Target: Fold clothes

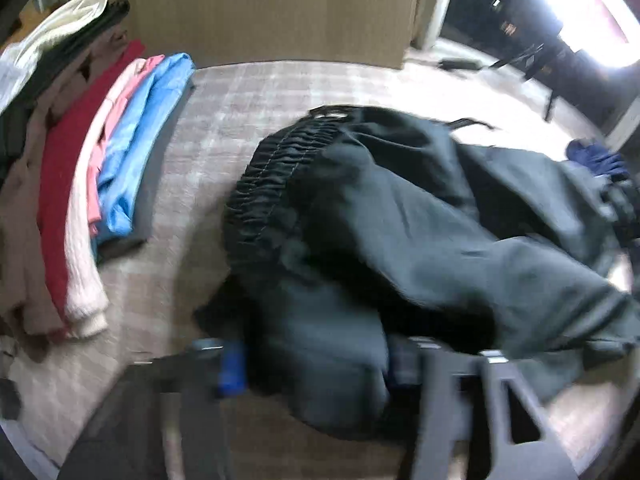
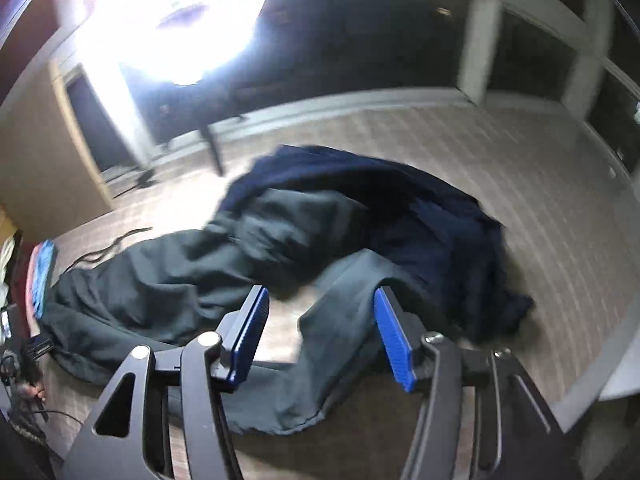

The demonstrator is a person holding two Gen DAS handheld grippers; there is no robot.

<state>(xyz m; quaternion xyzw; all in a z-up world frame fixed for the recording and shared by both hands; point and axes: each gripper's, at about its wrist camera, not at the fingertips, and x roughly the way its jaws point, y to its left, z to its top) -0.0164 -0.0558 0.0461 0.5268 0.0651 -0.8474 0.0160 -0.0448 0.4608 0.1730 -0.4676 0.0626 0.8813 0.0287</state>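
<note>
Pale plaid bedding (image 1: 256, 92) lies under everything, with a wooden panel (image 1: 260, 8) behind it. At the left gripper (image 1: 316, 364), a bulge of the dark trousers (image 1: 400, 240) fills the gap between the blue pads (image 1: 231, 372); the picture is blurred, but the fabric looks pinched there. Just ahead of those jaws sits the gathered elastic waistband (image 1: 276, 172), and the legs run off to their right. Well to their left stands a row of folded clothes (image 1: 120, 152), blue, pink, cream, red and brown.

The right gripper (image 2: 320, 336) stands open above the bed, its blue pads (image 2: 394, 336) apart and pressing on nothing. A trouser leg lies below and between them. Beyond these jaws a navy garment (image 2: 440, 232) is heaped, partly under the trousers. Far ahead a bright lamp (image 2: 176, 12) glares.
</note>
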